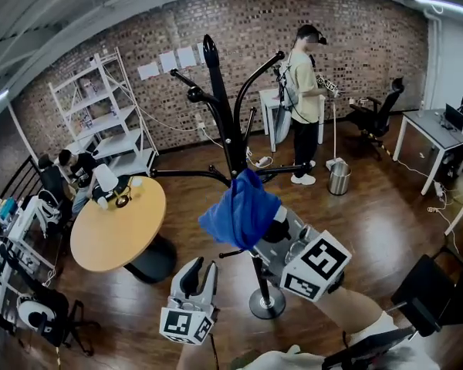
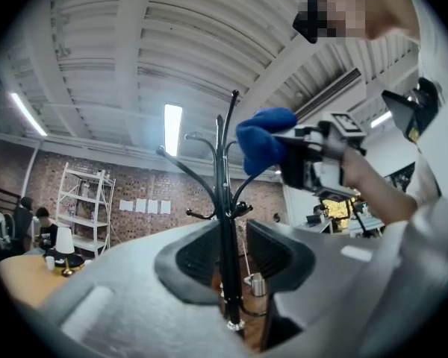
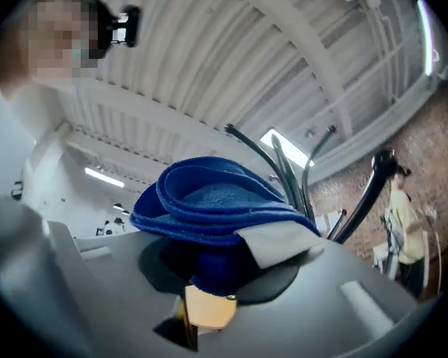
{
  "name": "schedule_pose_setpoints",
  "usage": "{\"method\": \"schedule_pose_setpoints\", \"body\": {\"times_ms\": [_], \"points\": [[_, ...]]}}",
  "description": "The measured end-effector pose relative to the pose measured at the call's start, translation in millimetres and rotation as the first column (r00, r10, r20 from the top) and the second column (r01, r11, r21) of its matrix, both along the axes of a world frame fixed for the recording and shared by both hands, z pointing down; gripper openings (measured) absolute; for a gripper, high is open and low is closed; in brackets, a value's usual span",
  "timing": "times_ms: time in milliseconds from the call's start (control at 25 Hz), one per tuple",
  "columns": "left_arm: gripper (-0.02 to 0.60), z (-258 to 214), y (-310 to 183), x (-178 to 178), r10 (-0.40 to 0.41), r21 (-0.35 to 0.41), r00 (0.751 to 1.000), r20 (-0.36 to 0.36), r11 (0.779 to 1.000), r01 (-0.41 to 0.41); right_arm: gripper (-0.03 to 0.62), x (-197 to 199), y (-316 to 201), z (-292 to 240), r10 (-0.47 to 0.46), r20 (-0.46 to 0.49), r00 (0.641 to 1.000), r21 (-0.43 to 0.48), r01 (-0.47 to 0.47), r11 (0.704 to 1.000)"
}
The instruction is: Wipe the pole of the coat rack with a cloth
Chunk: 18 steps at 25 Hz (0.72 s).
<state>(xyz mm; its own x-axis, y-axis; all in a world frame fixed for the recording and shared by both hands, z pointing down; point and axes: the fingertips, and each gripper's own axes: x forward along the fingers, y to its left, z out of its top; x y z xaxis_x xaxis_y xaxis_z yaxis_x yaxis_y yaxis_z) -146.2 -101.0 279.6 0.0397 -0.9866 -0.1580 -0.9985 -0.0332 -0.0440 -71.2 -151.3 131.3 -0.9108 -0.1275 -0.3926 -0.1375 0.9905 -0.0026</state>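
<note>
While seemingly against pole (image 1: 232,143), cloth (image 1: 241,210) in right tool (image 3: 222,258).

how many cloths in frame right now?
1: blue cloth, clamped in the right tool, by the coat rack pole. No other seen; some may be hidden.

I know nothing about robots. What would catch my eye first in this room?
A bright blue cloth, pinched in the right gripper, is held up at the tall black coat rack in the middle of the room. The left gripper hangs open and empty lower down, left of the pole. A round wooden table stands further left.
</note>
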Motion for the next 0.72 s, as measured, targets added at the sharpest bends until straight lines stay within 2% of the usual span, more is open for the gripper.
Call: {"method": "schedule_pose_setpoints", "body": {"times_ms": [40,120,360,520,600,720], "points": [[0.11,-1.8,-5.4,-1.9,0.004,0.005,1.0,-0.002,1.0,-0.004,0.107,6.8,13.0,1.5,0.016,0.005,1.0,0.056,-0.016,0.998],[0.109,-5.4,-16.0,-7.1,0.025,0.007,1.0,-0.005,1.0,-0.025,0.107,8.1,16.7,16.0,0.061,-0.016,0.998,0.088,-0.059,0.994],[0.109,0.4,-43.1,-28.1,0.126,0.014,0.992,-0.003,0.992,-0.126,0.107,-19.0,-16.3,32.6,0.175,-0.092,0.98,0.034,-0.173,0.984],[0.109,-0.4,-51.2,-55.4,0.207,0.014,0.978,-0.011,0.978,-0.206,0.107,-49.6,-41.5,0.6,0.277,-0.108,0.955,0.039,-0.274,0.961],[0.109,-6.9,-54.3,-70.8,0.244,0.027,0.97,-0.007,0.969,-0.244,0.107,-64.4,-65.8,-33.0,0.378,-0.104,0.92,0.077,-0.372,0.925],[0.109,-0.9,-58.0,-89.7,0.316,0.042,0.949,-0.014,0.948,-0.315,0.107,-74.6,-103.2,-64.7,0.542,-0.112,0.833,0.108,-0.532,0.84]]}}
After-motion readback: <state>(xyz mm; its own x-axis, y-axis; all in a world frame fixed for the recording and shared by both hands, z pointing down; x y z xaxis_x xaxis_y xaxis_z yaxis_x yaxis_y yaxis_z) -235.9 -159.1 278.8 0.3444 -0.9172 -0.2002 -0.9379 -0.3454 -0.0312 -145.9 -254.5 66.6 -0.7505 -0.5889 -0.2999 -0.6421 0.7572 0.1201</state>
